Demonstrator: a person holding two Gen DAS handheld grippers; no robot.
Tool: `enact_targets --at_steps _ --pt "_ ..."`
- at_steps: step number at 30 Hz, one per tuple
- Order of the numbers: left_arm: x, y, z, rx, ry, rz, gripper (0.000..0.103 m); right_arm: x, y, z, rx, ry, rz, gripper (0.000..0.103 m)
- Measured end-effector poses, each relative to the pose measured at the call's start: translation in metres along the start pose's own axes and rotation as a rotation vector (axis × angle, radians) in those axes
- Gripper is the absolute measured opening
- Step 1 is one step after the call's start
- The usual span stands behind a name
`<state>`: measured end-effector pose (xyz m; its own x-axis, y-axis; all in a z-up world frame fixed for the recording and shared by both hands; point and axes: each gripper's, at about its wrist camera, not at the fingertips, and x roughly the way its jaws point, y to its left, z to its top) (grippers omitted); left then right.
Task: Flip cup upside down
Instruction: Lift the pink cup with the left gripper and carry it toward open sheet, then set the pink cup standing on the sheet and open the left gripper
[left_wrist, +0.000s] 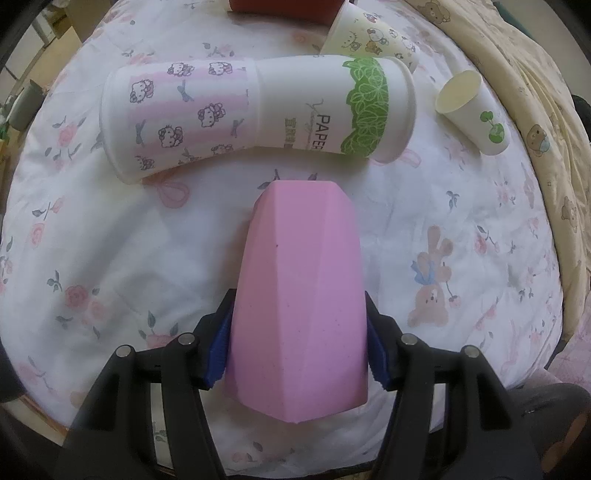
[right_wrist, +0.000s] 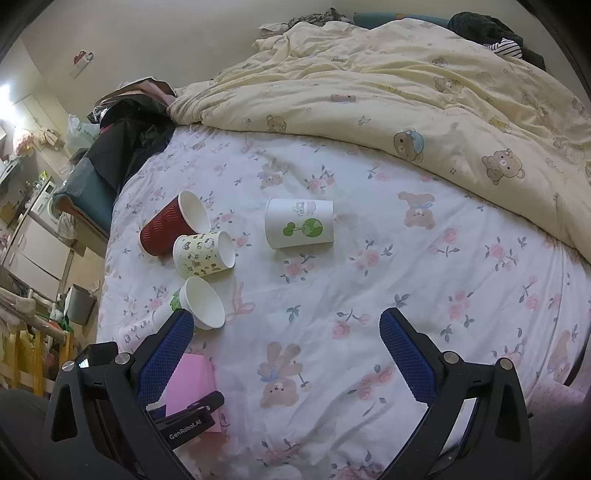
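While the pink cup (left_wrist: 299, 295) sat clamped between the blue pads (left_wrist: 218, 350) of the left gripper (left_wrist: 297, 354), the task stood at the hold-and-turn step, to my judgement: the grasp was made and the cup pointed away from the camera over the floral bedsheet (left_wrist: 110, 258), its narrower flat end farthest out. Whether that end was base or mouth could not be told, and its inside was hidden. The next move likely called for a wrist roll and a gentle set-down on soft, uneven bedding, rim down.

Beyond it, from left, lay a Hello Kitty cup (left_wrist: 173, 114) on its side, butted end to end with a green-banded paper cup (left_wrist: 332, 107); then a bear-print cup (left_wrist: 373, 37), tipped, and a small sprout-print cup (left_wrist: 476, 110), whose visible mouth showed nothing inside. A red cup (right_wrist: 173, 225) lay farther back, showing nothing inside.

On the right, the right gripper (right_wrist: 286, 339) hung over the sheet with jaws wide apart, holding nothing.
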<state>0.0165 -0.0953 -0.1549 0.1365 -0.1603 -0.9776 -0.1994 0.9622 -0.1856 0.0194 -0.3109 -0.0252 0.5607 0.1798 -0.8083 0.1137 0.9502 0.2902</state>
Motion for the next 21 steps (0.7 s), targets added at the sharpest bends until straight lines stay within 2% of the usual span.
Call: enact_targets --at_steps 4,6,9,17,21 --pt "0.001 -0.002 0.002 0.031 0.004 0.008 0.061 0.001 0.002 0.000 -0.007 0.001 -0.002 0.103" --pt "0.001 -0.005 0.003 0.043 0.003 0.005 0.088 0.001 0.002 0.000 -0.006 0.001 -0.003 0.103" --pt "-0.003 -0.006 0.002 0.043 -0.012 0.001 0.097 0.001 0.003 0.000 -0.009 0.001 0.000 0.103" --pt "-0.032 -0.007 0.002 0.094 -0.036 -0.008 0.097 0.001 0.007 -0.001 -0.017 -0.003 0.002 0.103" --pt "-0.067 -0.010 0.005 0.176 -0.120 0.013 0.097 0.000 0.009 -0.001 -0.018 -0.005 0.004 0.103"
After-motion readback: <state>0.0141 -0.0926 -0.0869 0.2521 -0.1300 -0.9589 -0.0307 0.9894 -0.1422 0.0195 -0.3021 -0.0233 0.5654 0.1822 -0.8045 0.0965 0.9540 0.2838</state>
